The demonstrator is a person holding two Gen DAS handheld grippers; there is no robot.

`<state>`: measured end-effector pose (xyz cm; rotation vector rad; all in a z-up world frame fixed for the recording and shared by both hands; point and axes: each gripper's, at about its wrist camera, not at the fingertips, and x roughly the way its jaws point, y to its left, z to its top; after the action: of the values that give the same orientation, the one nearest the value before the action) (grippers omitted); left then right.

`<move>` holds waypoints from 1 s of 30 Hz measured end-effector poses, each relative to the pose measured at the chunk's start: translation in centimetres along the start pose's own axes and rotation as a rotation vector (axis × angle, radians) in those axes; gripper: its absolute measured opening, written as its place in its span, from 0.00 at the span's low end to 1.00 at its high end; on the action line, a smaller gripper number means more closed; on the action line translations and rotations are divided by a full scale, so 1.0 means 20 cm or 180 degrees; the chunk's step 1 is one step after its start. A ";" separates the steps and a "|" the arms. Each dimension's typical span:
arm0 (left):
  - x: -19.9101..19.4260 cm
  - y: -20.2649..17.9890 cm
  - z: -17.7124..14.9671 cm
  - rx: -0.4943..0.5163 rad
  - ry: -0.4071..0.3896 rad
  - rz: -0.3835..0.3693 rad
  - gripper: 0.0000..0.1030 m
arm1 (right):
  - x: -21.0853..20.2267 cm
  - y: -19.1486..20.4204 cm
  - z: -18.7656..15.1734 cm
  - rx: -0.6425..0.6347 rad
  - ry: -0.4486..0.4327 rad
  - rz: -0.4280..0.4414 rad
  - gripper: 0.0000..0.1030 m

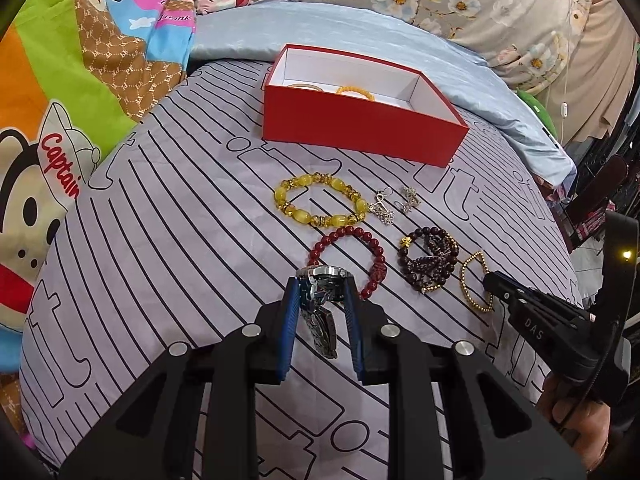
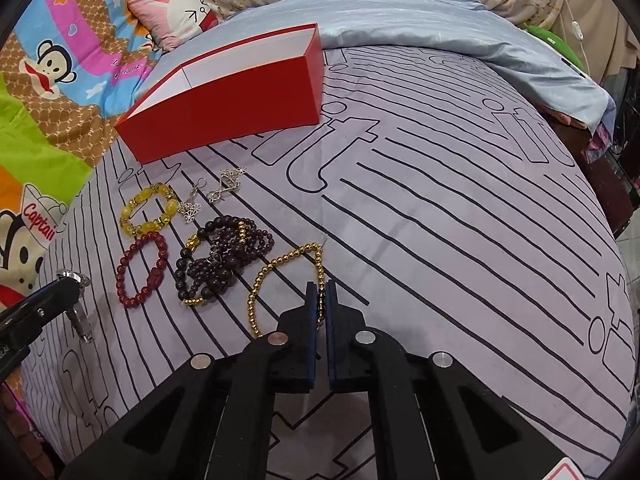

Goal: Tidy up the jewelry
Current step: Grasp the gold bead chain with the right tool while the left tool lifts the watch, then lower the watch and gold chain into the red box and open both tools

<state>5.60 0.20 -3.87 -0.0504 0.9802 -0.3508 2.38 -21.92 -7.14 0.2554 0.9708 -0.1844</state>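
Note:
My left gripper (image 1: 323, 286) is shut on a silver watch (image 1: 326, 280), its band hanging between the fingers above the striped bed cover. My right gripper (image 2: 321, 292) is shut on a gold bead necklace (image 2: 260, 284) lying on the cover. A red box (image 1: 360, 128) stands at the back with two bangles inside (image 1: 354, 91). On the cover lie a yellow bead bracelet (image 1: 320, 200), a red bead bracelet (image 1: 368, 256), dark bead bracelets (image 1: 428, 264) and silver earrings (image 1: 394, 202). The left gripper with the watch also shows in the right wrist view (image 2: 74, 280).
The grey striped cover (image 2: 440, 220) spreads wide to the right. A blue satin quilt (image 1: 240, 40) lies behind the box. A cartoon monkey blanket (image 1: 60, 100) lies to the left. The bed edge drops off at the far right (image 2: 600, 160).

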 end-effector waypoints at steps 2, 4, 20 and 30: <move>-0.01 0.00 0.00 0.0002 -0.0014 0.0008 0.21 | -0.03 -0.01 0.00 0.0040 -0.0023 0.0028 0.03; -0.02 0.00 0.01 0.0010 -0.0036 0.0022 0.21 | -0.06 -0.02 0.00 0.0067 -0.0062 0.0064 0.03; -0.19 -0.04 0.16 0.0055 -0.0343 -0.0050 0.21 | -0.43 0.08 0.20 -0.0012 -0.0560 0.0432 0.03; -0.18 -0.13 0.45 0.0243 -0.0580 0.0035 0.21 | -0.46 0.19 0.51 -0.0168 -0.0821 0.0561 0.03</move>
<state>10.39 -2.12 4.64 -0.0073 0.7859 -0.3666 6.36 -20.89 6.53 0.2603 0.6924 -0.0285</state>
